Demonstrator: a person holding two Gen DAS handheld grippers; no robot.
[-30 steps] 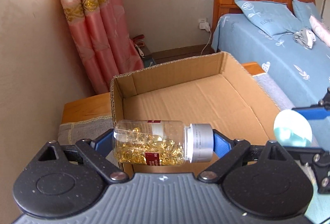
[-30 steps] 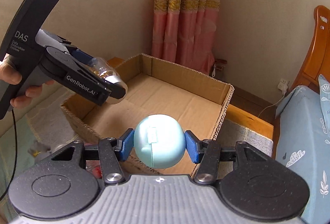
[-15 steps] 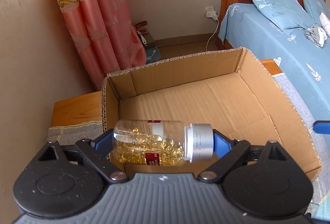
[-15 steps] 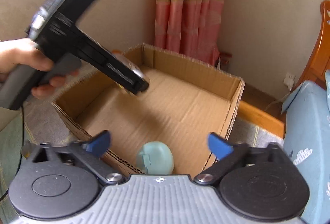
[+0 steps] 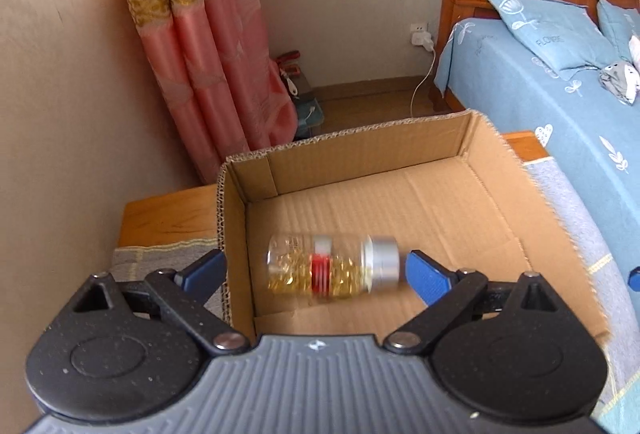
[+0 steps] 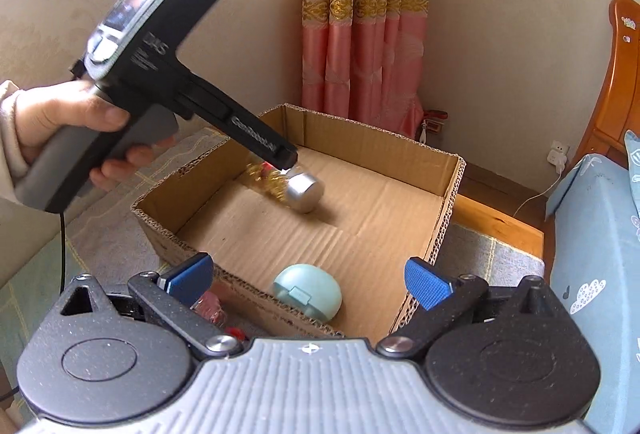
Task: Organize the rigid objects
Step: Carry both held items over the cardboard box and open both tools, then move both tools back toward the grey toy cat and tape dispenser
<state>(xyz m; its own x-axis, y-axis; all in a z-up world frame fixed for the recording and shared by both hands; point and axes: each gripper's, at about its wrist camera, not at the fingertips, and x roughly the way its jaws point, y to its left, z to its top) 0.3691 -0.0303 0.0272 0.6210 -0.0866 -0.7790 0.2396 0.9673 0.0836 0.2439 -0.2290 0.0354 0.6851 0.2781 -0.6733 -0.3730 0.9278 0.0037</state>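
An open cardboard box (image 5: 496,170) (image 6: 452,186) stands on a cloth-covered surface. A clear bottle of golden capsules with a silver cap (image 5: 334,268) (image 6: 298,186) is blurred, loose between the open blue pads of my left gripper (image 5: 316,272) and over the box floor. My left gripper also shows in the right wrist view (image 6: 280,158), held above the box. A pale blue round case (image 6: 308,292) lies on the box floor by the near wall. My right gripper (image 6: 310,278) is open and empty just above it.
A pink curtain (image 5: 208,66) hangs behind the box. A bed with blue bedding (image 5: 560,82) and a wooden headboard is to the right. A small clear pink bottle (image 6: 210,308) lies outside the box's near wall. A charger and cable hang on the wall (image 5: 422,38).
My left gripper opened and let the capsule bottle go over the box. My right gripper opened earlier and the blue case now lies on the box floor.
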